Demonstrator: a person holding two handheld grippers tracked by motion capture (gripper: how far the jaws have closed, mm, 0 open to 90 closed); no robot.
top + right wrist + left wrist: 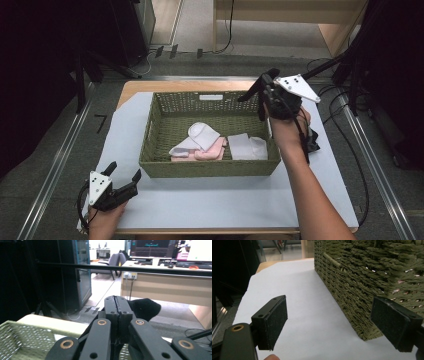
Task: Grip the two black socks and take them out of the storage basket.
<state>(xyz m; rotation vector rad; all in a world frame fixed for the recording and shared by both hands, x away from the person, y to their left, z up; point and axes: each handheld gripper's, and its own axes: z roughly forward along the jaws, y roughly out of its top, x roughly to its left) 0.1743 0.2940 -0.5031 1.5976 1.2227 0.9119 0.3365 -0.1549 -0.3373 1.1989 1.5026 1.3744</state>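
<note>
A green woven basket stands on a white sheet. Inside it lie a white sock, a pink piece of clothing and a folded white cloth. My right gripper is raised over the basket's back right corner. In the right gripper view its jaws are pressed together, with a black sock bulging out just behind them. My left gripper rests at the sheet's front left, open and holding nothing. In the left gripper view it points along the basket's left wall.
A dark cloth lies on the sheet to the right of the right forearm. Cables trail over the floor on the right. A metal rail runs along the table's left side, and a wooden desk stands beyond the table.
</note>
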